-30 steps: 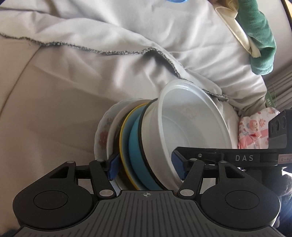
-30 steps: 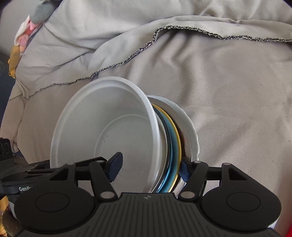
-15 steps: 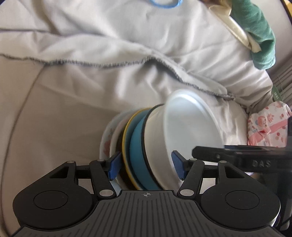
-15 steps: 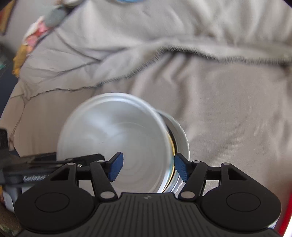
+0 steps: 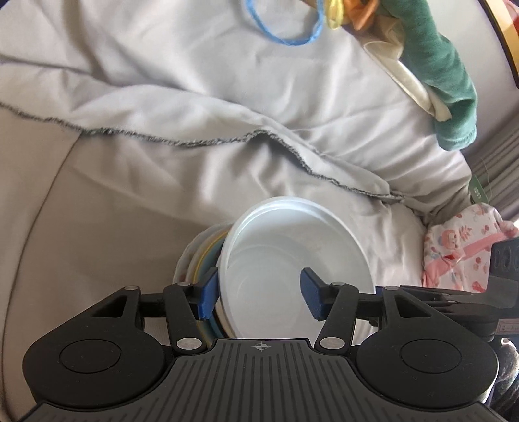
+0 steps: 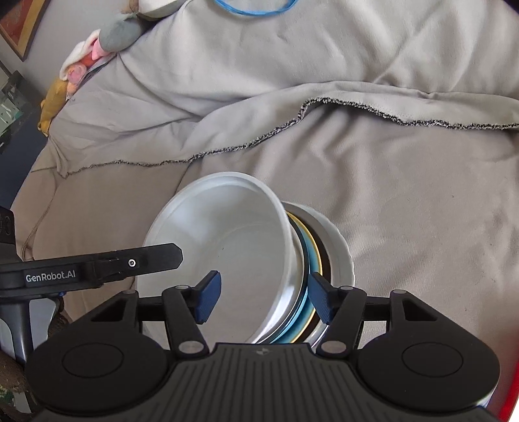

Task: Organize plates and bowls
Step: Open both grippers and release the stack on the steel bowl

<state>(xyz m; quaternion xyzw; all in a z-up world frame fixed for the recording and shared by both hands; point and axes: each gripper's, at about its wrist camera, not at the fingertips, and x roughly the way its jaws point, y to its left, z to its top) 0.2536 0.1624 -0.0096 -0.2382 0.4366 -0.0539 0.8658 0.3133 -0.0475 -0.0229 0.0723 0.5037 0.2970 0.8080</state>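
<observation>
A stack of dishes lies on the grey blanket: a deep white bowl on top of blue, yellow and white plates. My left gripper straddles the stack's left rim, one pad beside the plates and the other free inside the bowl. Its jaws are closing, with no pad pressing. My right gripper straddles the right rim the same way, its jaws also narrowing. The left gripper's finger reaches over the bowl's left rim.
A blue ring lies far back on the blanket. A green cloth and a pink patterned cloth lie at the right. Soft toys are piled at the far left. The blanket's dark hem runs behind the stack.
Both grippers have drawn up and back from the stack, which looks smaller and is seen more from above. The blue ring has come into view. Both pairs of jaws stand slightly narrower.
</observation>
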